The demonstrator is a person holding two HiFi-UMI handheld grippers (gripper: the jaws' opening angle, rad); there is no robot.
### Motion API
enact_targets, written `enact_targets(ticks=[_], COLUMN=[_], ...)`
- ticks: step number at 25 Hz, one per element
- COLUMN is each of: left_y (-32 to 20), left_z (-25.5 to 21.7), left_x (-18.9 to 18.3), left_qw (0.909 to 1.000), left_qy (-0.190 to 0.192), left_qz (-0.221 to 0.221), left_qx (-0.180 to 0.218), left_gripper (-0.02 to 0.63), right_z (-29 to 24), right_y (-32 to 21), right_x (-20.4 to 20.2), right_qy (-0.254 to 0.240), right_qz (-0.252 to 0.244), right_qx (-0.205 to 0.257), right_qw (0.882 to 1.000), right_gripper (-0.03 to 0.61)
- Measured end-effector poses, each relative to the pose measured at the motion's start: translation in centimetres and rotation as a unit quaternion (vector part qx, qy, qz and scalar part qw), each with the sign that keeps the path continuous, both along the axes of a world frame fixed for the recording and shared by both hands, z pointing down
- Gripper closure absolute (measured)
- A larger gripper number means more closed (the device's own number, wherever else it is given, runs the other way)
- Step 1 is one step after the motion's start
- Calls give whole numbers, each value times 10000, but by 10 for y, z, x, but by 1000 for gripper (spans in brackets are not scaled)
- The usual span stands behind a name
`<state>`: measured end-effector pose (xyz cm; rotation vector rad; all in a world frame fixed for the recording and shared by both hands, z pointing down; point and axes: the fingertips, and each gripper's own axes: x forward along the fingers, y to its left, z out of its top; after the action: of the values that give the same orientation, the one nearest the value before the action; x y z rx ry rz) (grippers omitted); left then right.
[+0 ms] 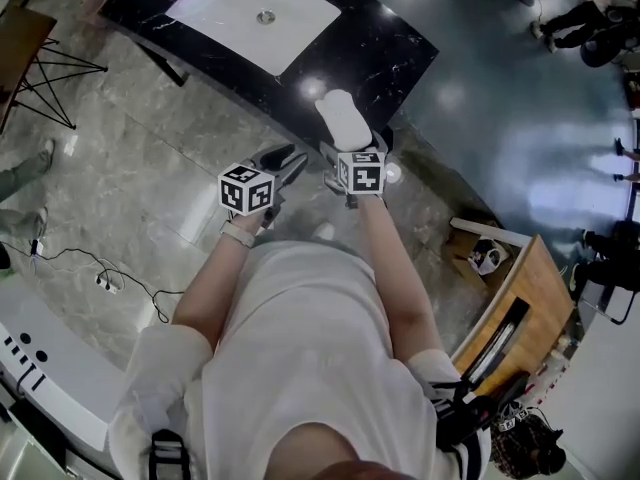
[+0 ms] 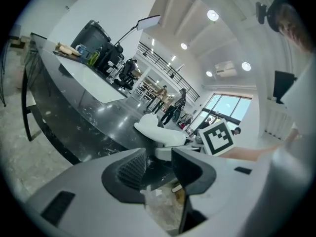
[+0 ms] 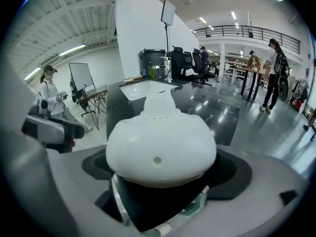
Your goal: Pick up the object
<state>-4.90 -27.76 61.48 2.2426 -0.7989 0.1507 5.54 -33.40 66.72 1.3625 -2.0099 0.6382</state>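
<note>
One white object (image 1: 343,116) (between right gripper's (image 1: 355,151) open jaws).

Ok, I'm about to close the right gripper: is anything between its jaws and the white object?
Nothing visible. The white object sits directly between the right gripper's open jaws, on the black counter. The left gripper is off to one side, apart from it.

Black veined counter (image 1: 390,48), glossy, white rectangular basin (image 1: 230,8) set into it, round drain (image 1: 265,16) at the basin's centre, tan items (image 2: 66,49) and green bottle (image 2: 94,58) at the far end, white object (image 1: 343,118) at the near edge.
</note>
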Motion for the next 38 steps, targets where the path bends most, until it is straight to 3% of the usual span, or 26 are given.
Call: enact_targets(ticks=[9, 20, 29, 38], left_y=[6, 17, 23, 28], left_z=[4, 5, 7, 0], left_x=[-21, -22, -28, -29], left_qw=[9997, 9997, 9993, 9993], left_qy=[-20, -20, -39, 41], left_qz=[-216, -199, -281, -327], left_qx=[-99, -169, -223, -190], left_gripper=[465, 466, 465, 465], right_z=[2, 0, -12, -56], right_y=[-7, -6, 1, 5], right_x=[-1, 1, -2, -14], right_qy=[-72, -48, -991, -2215], right_qz=[200, 246, 629, 806], right_qx=[249, 164, 7, 154], right_qw=[9995, 9996, 9931, 9717], right_gripper=[61, 63, 64, 64])
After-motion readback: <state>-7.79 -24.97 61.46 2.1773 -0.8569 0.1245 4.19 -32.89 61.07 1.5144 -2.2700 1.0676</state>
